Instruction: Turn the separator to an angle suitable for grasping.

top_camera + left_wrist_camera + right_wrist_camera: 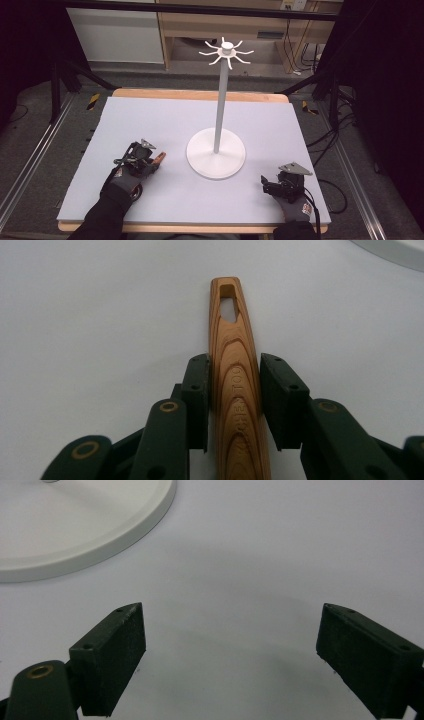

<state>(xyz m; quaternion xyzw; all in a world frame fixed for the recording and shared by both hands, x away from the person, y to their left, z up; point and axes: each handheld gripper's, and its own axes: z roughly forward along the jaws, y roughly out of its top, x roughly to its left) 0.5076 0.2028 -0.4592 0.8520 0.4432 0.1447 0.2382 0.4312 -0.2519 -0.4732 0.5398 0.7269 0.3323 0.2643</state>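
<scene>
A wooden utensil handle [235, 365] with a slot-shaped hole at its far end lies flat on the pale mat [175, 120]. My left gripper [235, 377] is shut on it, one pad against each side of the handle. In the high view the left gripper [150, 161] sits at the front left with the brown handle tip [160, 159] poking out toward the stand. My right gripper [265, 184] rests at the front right. Its jaws stand wide apart over bare mat in the right gripper view [230, 645], with nothing between them.
A white stand [216, 155] with a round base, a tall pole and a crown of curved hooks [226, 50] stands mid-table between the hands. Its base rim [75, 530] lies just beyond the right gripper. The mat's front edge runs close behind both hands.
</scene>
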